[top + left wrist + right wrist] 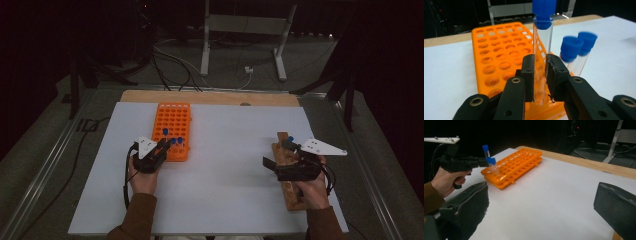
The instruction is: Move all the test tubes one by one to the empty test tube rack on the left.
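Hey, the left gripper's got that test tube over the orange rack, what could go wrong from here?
The left gripper clamps the clear blue-capped test tube low on its smooth wall, so it might slip or tilt. Two more blue-capped tubes stand close beside it in the orange plastic rack; the fingers could knock them. If the tube misses its hole, pushing down may shift the rack on the white table.
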The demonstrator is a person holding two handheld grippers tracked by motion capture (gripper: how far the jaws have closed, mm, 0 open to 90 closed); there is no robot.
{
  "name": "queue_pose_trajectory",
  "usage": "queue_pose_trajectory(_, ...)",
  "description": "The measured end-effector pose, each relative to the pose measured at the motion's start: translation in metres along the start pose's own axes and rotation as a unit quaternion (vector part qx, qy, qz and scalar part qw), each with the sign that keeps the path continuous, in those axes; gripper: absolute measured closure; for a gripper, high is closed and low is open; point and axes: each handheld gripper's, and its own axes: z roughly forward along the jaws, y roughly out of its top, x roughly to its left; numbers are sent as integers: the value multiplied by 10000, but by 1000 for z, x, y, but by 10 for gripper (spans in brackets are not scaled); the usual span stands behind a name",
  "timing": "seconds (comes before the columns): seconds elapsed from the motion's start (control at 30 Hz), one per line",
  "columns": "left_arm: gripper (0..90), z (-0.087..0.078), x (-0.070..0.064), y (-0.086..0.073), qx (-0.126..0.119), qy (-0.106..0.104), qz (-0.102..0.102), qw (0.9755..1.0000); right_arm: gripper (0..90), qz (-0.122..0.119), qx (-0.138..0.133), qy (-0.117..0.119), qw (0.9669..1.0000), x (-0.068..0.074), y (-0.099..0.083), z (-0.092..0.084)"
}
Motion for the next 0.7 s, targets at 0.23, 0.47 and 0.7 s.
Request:
queue_pose_trajectory(0.23,786,2,1,-7,233,-67,72,9997,0,-7,4,2,10000,-1,0,0)
queue_pose_trajectory(0.47,789,3,0,-7,456,-111,190,9987,0,-7,7,15,10000,0,0,0)
queue_pose_trajectory(0.7,788,2,0,-11,524,-106,203,9984,0,-6,7,12,10000,0,-1,0)
